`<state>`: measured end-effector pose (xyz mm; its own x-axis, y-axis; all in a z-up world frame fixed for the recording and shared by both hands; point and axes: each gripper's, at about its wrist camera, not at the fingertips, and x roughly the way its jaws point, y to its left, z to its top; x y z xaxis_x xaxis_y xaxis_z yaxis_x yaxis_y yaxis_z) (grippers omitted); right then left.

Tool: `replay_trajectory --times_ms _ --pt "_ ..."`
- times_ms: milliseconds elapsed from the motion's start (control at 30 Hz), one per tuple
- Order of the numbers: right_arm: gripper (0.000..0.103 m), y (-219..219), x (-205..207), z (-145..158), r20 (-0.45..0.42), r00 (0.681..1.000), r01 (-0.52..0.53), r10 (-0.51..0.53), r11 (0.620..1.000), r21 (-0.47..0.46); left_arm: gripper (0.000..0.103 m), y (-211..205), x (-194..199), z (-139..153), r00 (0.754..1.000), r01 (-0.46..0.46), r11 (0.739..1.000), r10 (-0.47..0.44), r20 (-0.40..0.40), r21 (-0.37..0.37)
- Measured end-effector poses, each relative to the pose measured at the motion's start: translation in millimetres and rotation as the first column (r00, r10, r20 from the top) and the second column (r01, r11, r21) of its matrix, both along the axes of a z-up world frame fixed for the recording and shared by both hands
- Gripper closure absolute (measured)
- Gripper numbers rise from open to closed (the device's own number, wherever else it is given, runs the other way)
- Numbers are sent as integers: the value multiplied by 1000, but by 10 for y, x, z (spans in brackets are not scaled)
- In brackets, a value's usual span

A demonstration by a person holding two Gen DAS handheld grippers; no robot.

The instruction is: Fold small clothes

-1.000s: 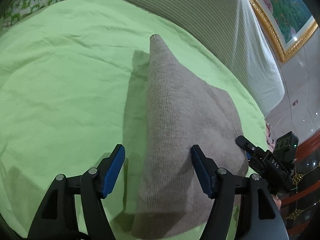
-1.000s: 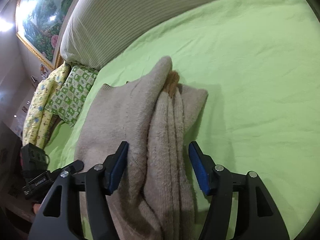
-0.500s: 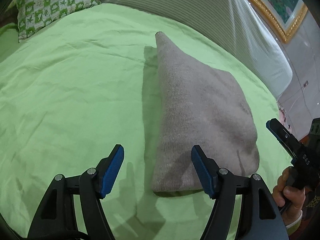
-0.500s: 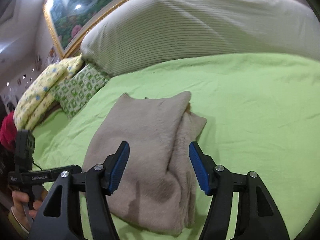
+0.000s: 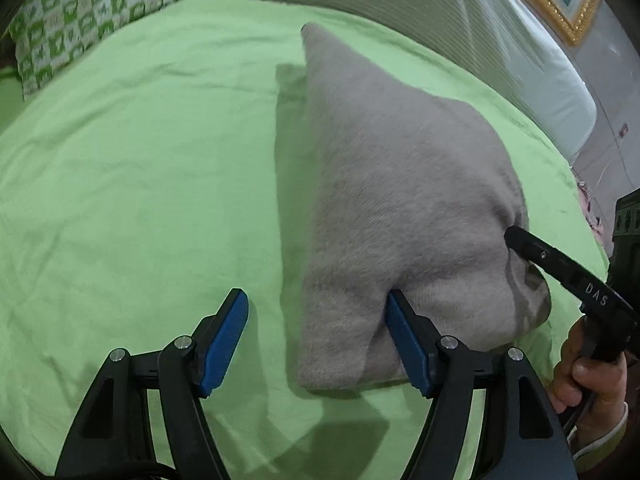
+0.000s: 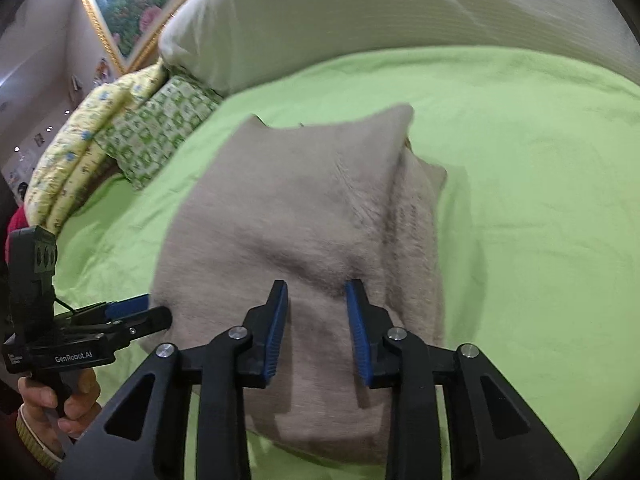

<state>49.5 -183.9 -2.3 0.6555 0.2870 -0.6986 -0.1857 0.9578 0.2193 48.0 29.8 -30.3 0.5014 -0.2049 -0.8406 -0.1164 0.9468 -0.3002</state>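
Note:
A folded beige knitted sweater [image 5: 400, 184] lies on the green bed sheet [image 5: 140, 168]. It also shows in the right wrist view [image 6: 288, 216]. My left gripper [image 5: 316, 308] is open at the sweater's near left corner, its right finger pressed into the knit, its left finger over bare sheet. My right gripper [image 6: 316, 292] is half closed with both pads pressed into the sweater's near part, bunching the knit between them. It appears in the left wrist view [image 5: 516, 240] touching the sweater's right edge. The left gripper shows at the sweater's left edge in the right wrist view [image 6: 156, 312].
A striped white pillow [image 6: 360, 12] lies along the head of the bed. A green patterned cushion [image 6: 156, 128] and a yellow quilt [image 6: 80, 152] sit at the left. A gold-framed picture [image 6: 132, 4] hangs behind.
Both grippers moved back down to the folded sweater. The right gripper's jaws narrowed from wide open and now pinch the knit. The left gripper stayed open and pushed into the near corner.

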Motion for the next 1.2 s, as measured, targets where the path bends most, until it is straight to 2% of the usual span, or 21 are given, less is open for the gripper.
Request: replay_trajectory --times_ms 133,300,400,467,533,600,667,733,867,1000,1200 --pt "80 -65 1 -3 0 1000 1 -1 998 64 31 57 -27 58 1000 -6 999 6 0 -38" --pt "77 -95 -17 306 64 998 -6 -1 995 98 32 180 38 308 999 -15 998 18 39 -67" --pt "65 -168 163 469 85 996 20 -29 995 101 32 217 240 433 998 -33 997 38 58 -74" --pt "64 -190 341 520 92 994 42 -51 994 97 32 190 402 476 997 -34 998 38 68 -59" --pt "64 -187 528 529 83 996 23 -35 991 131 32 141 589 500 996 -33 998 37 76 -47" --pt "64 -131 729 481 55 998 4 -10 992 125 32 82 783 498 997 -22 999 25 77 -29" --pt "64 -117 937 374 6 1000 23 -24 995 93 31 41 1047 418 999 -39 998 37 30 50" --pt "65 -168 1143 237 -51 997 67 -64 996 53 30 37 1234 334 999 -33 997 33 -1 76" --pt "68 -270 1322 119 -74 992 105 -103 994 30 30 28 1454 178 998 -33 990 40 -47 135" --pt "66 -303 1168 269 -46 994 107 -103 992 73 32 99 1300 326 999 -41 994 43 -15 102" --pt "65 -367 399 506 31 996 73 -78 987 140 31 151 706 450 999 -37 998 36 9 48"
